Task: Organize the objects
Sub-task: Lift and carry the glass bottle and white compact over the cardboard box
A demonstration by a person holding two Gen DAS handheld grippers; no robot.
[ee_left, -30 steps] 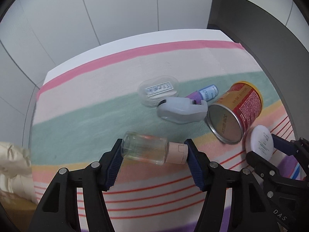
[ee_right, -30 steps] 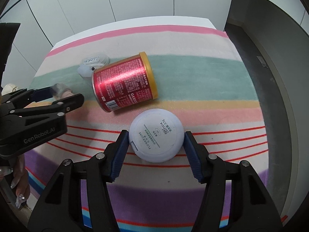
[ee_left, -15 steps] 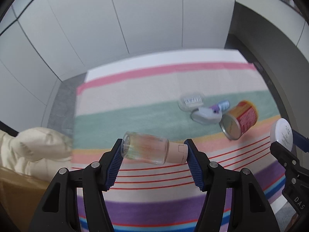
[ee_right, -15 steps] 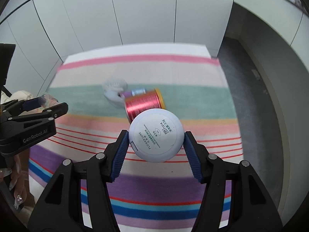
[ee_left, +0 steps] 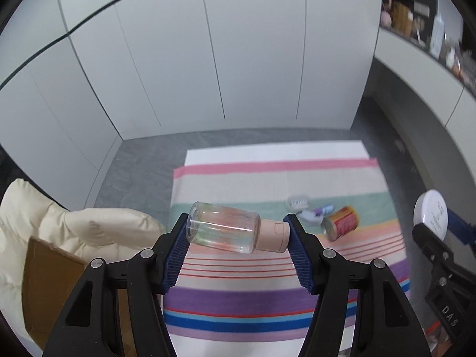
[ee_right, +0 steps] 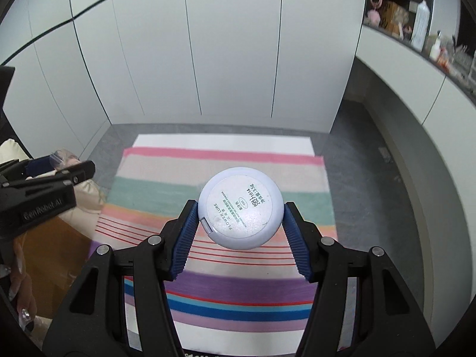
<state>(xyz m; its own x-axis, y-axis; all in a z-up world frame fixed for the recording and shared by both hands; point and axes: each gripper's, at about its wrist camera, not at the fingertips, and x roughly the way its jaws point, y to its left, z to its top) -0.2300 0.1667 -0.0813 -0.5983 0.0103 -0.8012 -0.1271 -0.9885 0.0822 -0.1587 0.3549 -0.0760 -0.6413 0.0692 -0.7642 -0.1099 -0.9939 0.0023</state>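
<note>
Left wrist view: the left gripper (ee_left: 236,235) is clenched on a clear bottle (ee_left: 221,230) with a pink cap (ee_left: 273,236), held sideways and slightly tilted, base against one blue pad and cap against the other, well above the striped cloth (ee_left: 253,291). On the cloth's green band lie a red can (ee_left: 340,227) on its side, with a small clear case (ee_left: 297,202), a grey-white object (ee_left: 309,215) and a little purple bottle (ee_left: 322,209) clustered just beside it on its left. Off the cloth's left edge sit a cream cushion (ee_left: 89,232) and a brown box (ee_left: 47,282). Nothing lies between the bottle and the cloth.

Right wrist view: the right gripper (ee_right: 240,230) grips a round white compact (ee_right: 241,208) by its rim, flat labelled face toward the camera, high over the cloth's middle stripes. The left gripper shows at the cloth's left side, bottle blurred in its tip. Fingers (ee_right: 20,294) with decorated nails appear at the lower left edge. A shelf (ee_right: 416,20) of clutter runs along the upper right wall.
</note>
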